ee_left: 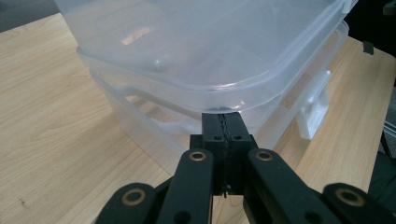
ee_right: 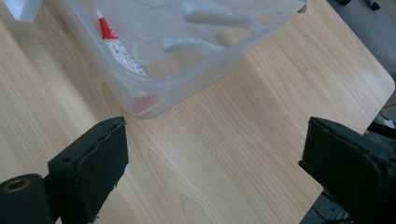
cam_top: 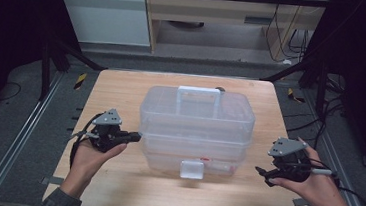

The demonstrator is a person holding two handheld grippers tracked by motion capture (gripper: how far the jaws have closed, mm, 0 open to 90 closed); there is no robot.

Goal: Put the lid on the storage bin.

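A clear plastic storage box (cam_top: 196, 134) with a domed lid (cam_top: 198, 112) and a white carry handle (cam_top: 199, 95) stands in the middle of the wooden table (cam_top: 122, 87). My left gripper (cam_top: 137, 137) is shut and rests against the box's left side. In the left gripper view its tips (ee_left: 223, 122) sit just under the lid's rim (ee_left: 233, 93), with nothing visible between them. My right gripper (cam_top: 263, 174) is held wide open near the box's front right corner, apart from it, its pads (ee_right: 95, 156) over bare wood. A red-and-white tube (ee_right: 116, 44) lies inside the box.
A white latch (cam_top: 191, 170) hangs at the box's front face, also visible as the latch (ee_left: 314, 109) in the left gripper view. Pale plastic parts (ee_right: 215, 17) lie inside the box. Dark frame legs and cables (cam_top: 321, 110) surround the table.
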